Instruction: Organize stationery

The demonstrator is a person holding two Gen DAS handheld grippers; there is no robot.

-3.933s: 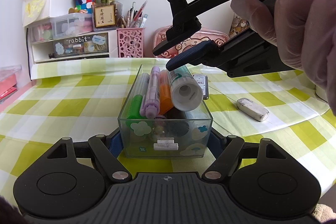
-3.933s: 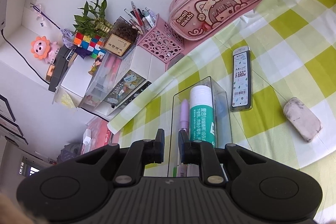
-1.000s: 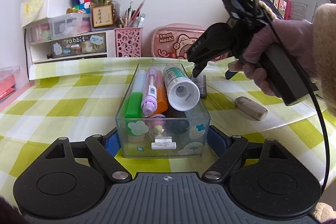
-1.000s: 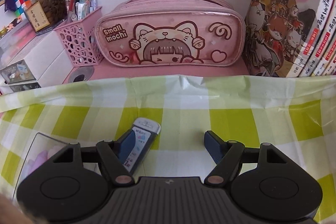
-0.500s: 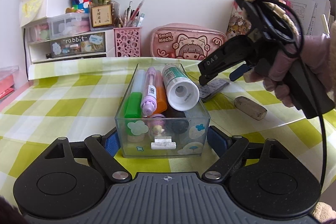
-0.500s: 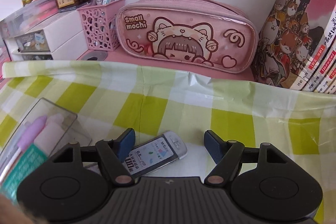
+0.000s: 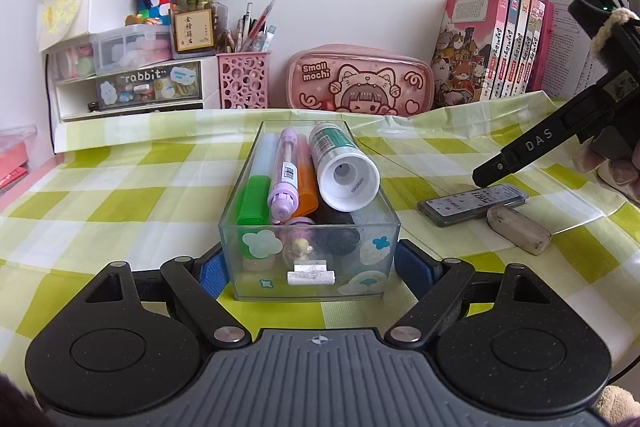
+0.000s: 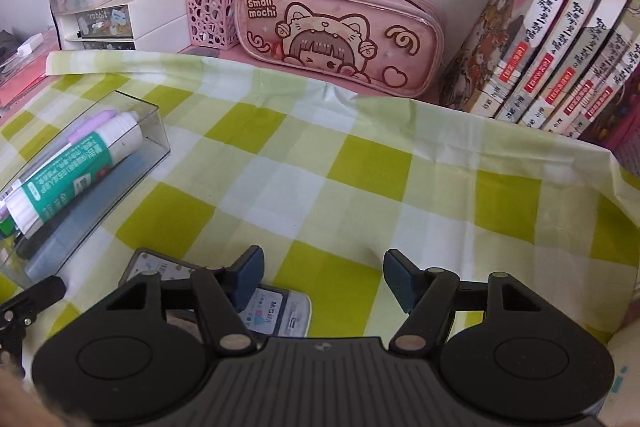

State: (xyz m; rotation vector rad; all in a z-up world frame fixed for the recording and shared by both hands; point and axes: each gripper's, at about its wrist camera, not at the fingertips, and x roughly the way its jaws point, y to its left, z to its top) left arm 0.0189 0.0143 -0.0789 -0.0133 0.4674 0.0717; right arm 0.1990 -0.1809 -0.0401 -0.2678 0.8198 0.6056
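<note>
box: clear organizer box (image 7: 310, 227) clamped in left gripper (image 7: 310, 271), already holding glue stick (image 7: 344, 163) and markers
left out: lead case (image 7: 472, 205) and eraser (image 7: 518, 223), right of box
right gripper (image 8: 323, 277): closing, nothing gripped, lead case beneath left finger

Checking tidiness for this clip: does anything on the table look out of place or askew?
Yes. The lead refill case lies at a slant on the checked cloth, outside the clear box, with the grubby eraser right beside it. In the box, the glue stick rides tilted on top of the markers.
</note>
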